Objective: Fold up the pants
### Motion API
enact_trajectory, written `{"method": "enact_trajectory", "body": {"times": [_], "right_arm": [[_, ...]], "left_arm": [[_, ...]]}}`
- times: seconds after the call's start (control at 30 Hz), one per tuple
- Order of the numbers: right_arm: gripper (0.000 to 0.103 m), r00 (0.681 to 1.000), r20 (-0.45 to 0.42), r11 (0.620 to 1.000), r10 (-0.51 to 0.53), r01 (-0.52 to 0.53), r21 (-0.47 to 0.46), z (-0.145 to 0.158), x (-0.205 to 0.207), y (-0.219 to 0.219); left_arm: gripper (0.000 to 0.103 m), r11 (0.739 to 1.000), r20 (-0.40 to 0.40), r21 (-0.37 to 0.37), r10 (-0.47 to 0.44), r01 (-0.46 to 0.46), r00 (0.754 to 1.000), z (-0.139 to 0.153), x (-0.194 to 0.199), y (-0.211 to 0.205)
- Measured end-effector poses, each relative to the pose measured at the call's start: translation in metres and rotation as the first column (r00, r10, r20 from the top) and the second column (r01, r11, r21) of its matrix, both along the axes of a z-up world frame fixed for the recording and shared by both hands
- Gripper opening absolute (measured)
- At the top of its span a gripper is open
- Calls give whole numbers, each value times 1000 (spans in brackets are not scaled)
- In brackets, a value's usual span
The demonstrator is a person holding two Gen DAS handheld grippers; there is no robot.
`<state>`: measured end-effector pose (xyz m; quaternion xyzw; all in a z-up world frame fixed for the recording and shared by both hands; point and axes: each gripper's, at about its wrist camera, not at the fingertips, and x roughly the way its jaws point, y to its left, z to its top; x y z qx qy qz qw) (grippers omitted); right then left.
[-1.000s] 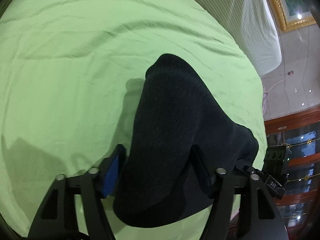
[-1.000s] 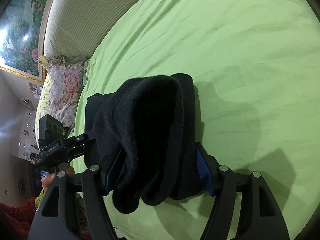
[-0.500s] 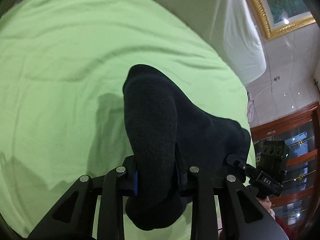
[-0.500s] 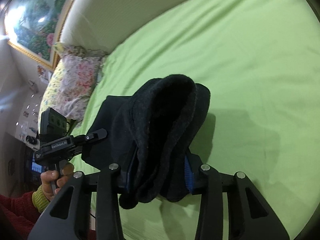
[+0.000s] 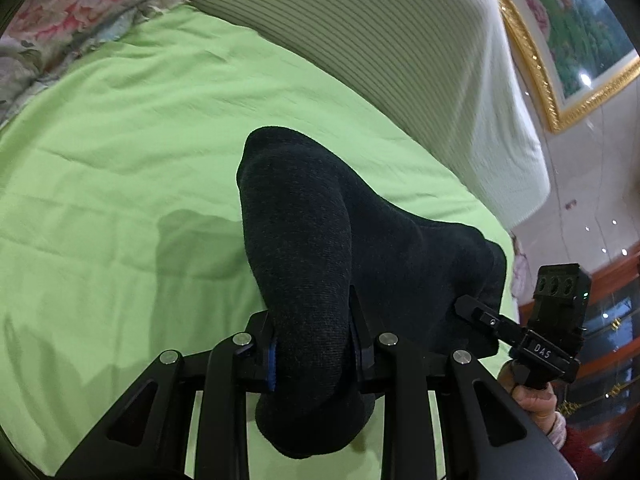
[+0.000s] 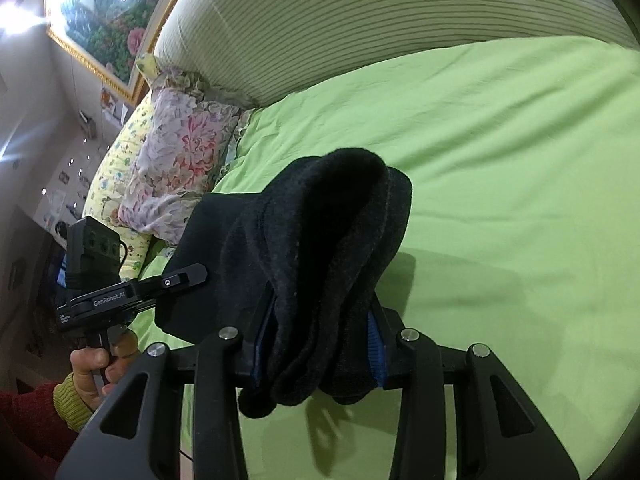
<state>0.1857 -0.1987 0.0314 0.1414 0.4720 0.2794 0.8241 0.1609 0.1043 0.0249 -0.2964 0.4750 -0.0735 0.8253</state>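
The pants [image 5: 320, 248] are black knit fabric, bunched and held up off the green bed sheet [image 5: 120, 152]. My left gripper [image 5: 312, 354] is shut on one bunched end, which drapes over and hangs below its jaws. My right gripper [image 6: 318, 346] is shut on the other end of the pants [image 6: 320, 240], several layers thick. The right gripper also shows at the right of the left wrist view [image 5: 480, 320]. The left gripper shows at the left of the right wrist view [image 6: 180, 278]. The fabric spans between them.
A ribbed white headboard [image 5: 400, 40] rises behind the bed. Floral pillows [image 6: 176, 160] lie at the head of the bed. A gold-framed painting [image 5: 560, 40] hangs on the wall. Wooden cabinets [image 5: 608, 320] stand beyond the bed's edge.
Both grippers have closed on the pants and lifted them up off the sheet. The views have tilted up toward the headboard and pillows.
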Motion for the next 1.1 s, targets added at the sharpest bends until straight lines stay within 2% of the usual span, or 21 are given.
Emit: {"method": "enact_trajectory", "body": {"times": [0.13, 0.3, 0.47, 0.53, 0.7, 0.83, 0.93, 1.0, 1.1], "right_arm": [[41, 1000, -1, 1000, 20, -20, -25, -10, 16, 14], [41, 1000, -4, 999, 10, -10, -51, -21, 28, 20], [44, 1000, -29, 998, -5, 3, -61, -34, 34, 13], [50, 999, -44, 998, -15, 12, -65, -39, 36, 10], [57, 997, -64, 998, -35, 31, -63, -51, 37, 1], [60, 996, -64, 998, -59, 57, -37, -53, 34, -7], [63, 994, -55, 996, -91, 90, -25, -51, 31, -13], [65, 992, -54, 993, -115, 114, -16, -51, 29, -19], [67, 988, -56, 989, -146, 146, -3, -49, 25, -28]], "left_arm": [[26, 999, -11, 39, 22, -22, 1000, -8, 12, 13], [26, 996, -21, 87, 15, -13, 1000, -17, 29, 9], [27, 995, -36, 98, 12, -8, 999, -32, 36, 9], [31, 996, -48, 88, 14, -10, 999, -39, 36, 11], [43, 997, -74, 77, 36, -30, 997, -52, 35, 16], [51, 994, -71, 109, 31, -23, 997, -52, 32, 14], [53, 992, -58, 128, 20, -13, 998, -48, 30, 13], [60, 990, -62, 138, 26, -17, 998, -46, 28, 14], [62, 990, -59, 136, 42, -34, 997, -43, 23, 16]]}}
